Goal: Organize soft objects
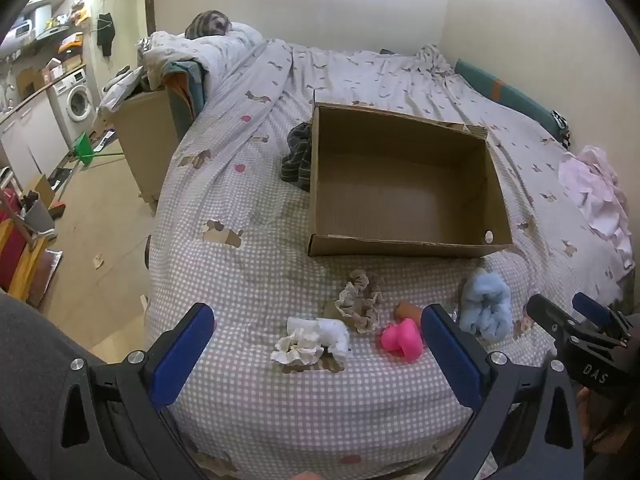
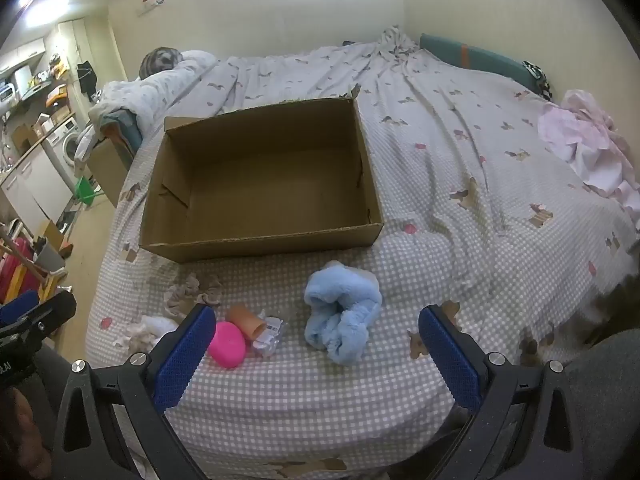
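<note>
While both the left gripper [image 1: 318, 354] and right gripper [image 2: 318, 350] hover wide open and empty, the cardboard box [image 2: 256, 240] sits bare behind the soft items. Since the blue fluffy cloth [image 2: 340, 316] lies loosely bunched, a shallow pinch could shed it short of the box.

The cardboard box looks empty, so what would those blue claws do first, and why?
Probably lower the right gripper onto the blue fluffy cloth: its jaws are wide open and empty, the cloth lies right between them, and the cardboard box just beyond holds nothing.
</note>
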Demonstrator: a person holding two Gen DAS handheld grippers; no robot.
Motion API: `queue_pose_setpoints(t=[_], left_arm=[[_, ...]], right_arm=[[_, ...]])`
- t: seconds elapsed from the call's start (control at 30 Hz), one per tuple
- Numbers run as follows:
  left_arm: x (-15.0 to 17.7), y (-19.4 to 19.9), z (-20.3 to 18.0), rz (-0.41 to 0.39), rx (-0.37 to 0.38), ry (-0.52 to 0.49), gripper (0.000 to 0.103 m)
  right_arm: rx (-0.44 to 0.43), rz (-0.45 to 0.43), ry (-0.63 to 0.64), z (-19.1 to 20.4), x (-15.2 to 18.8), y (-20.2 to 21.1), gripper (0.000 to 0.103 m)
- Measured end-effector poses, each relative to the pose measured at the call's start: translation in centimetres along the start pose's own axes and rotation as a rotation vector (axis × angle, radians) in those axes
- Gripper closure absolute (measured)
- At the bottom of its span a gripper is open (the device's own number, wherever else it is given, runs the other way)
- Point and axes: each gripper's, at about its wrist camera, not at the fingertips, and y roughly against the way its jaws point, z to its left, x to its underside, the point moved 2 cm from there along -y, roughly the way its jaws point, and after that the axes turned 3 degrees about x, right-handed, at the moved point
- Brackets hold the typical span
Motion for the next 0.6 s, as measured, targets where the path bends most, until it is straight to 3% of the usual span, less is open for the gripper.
queue_pose_setpoints(t=[0.6], left_arm=[[0.25,0.01,0.46,0.01,-0.015,0.004,0.0]], right_arm=[[0.01,-0.001,0.006,0.16,-0.05,-0.06,0.0]])
